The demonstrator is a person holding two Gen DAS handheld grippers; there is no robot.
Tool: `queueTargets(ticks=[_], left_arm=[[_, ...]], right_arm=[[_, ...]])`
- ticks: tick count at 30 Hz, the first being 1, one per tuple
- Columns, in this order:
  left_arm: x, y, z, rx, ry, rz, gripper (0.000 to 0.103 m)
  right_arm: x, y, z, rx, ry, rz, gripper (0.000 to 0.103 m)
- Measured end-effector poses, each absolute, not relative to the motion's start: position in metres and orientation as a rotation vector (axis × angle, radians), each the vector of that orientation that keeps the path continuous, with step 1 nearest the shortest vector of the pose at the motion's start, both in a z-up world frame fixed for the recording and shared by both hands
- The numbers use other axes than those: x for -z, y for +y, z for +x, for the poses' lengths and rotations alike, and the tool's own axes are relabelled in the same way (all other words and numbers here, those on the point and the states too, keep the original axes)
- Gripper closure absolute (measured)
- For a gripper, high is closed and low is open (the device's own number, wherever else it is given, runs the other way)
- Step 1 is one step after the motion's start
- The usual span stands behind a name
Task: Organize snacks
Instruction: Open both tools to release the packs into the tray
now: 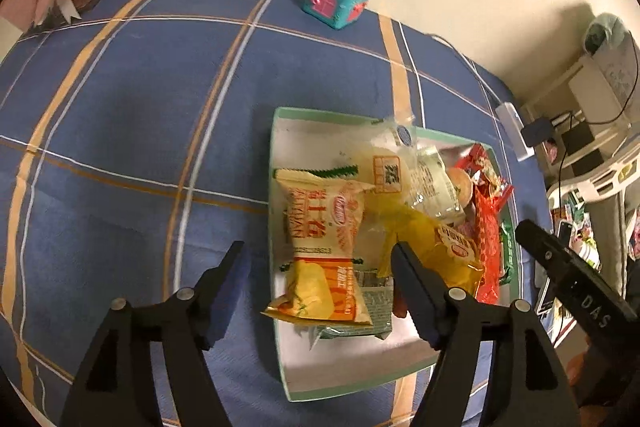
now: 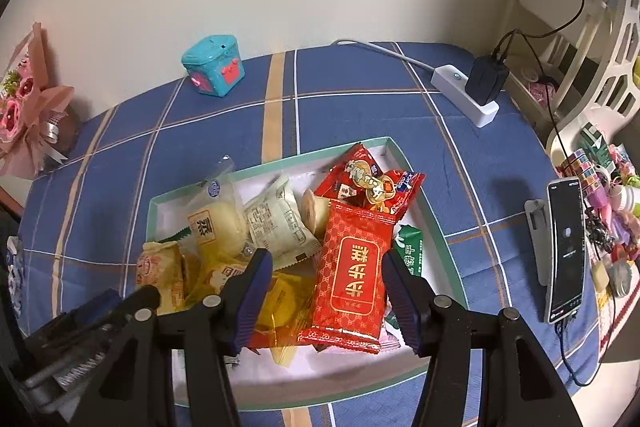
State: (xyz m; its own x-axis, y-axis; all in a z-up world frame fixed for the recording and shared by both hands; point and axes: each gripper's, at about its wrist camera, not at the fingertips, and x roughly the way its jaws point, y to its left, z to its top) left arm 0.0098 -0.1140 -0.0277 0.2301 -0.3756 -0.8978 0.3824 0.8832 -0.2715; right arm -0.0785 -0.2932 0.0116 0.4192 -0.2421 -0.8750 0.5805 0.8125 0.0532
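— Over the worktop (image 2: 360,99), where does the red packet (image 2: 352,267) lie?
— On the snack heap in the green-rimmed box (image 2: 436,227), directly between the right tongs (image 2: 326,267); its long axis runs away from them. That hand is nearer.
— Grip?
— None. Right tongs are spread wide, seemingly clear of the wrapper. Left tongs (image 1: 320,259) likewise gape, empty, straddling the box's left wall above a yellow packet (image 1: 320,291).

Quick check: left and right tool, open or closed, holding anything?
Left tool: open, holding nothing, above the left edge of the snack box.
Right tool: open, its fingers either side of the red snack packet, not clamped.
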Motion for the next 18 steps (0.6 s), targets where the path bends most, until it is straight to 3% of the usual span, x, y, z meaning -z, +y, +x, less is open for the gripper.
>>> queueTargets(ticks=[3,8,10,15,18], left_arm=[[0.024,-0.106,0.014,0.469,1.215,0.027,0.027],[0.022,-0.09,0.022,0.302,1.167,0.123,0.014],[0.025,-0.084,0.025,0.237,1.154,0.167,0.013],[0.028,-0.078,0.028,0.205,1.151,0.197,0.013],[0.03,-0.079,0.028,0.194,1.148,0.215,0.008]], right_arm=[[-0.011,-0.291,-0.078,0.528,1.022,0.373,0.042],[-0.008,-0.284,-0.074,0.511,1.035,0.362,0.041],[-0.006,-0.279,-0.071,0.5,1.043,0.346,0.023],[-0.004,-0.268,-0.066,0.481,1.055,0.307,0.019],[-0.002,-0.263,-0.064,0.476,1.062,0.283,0.01]])
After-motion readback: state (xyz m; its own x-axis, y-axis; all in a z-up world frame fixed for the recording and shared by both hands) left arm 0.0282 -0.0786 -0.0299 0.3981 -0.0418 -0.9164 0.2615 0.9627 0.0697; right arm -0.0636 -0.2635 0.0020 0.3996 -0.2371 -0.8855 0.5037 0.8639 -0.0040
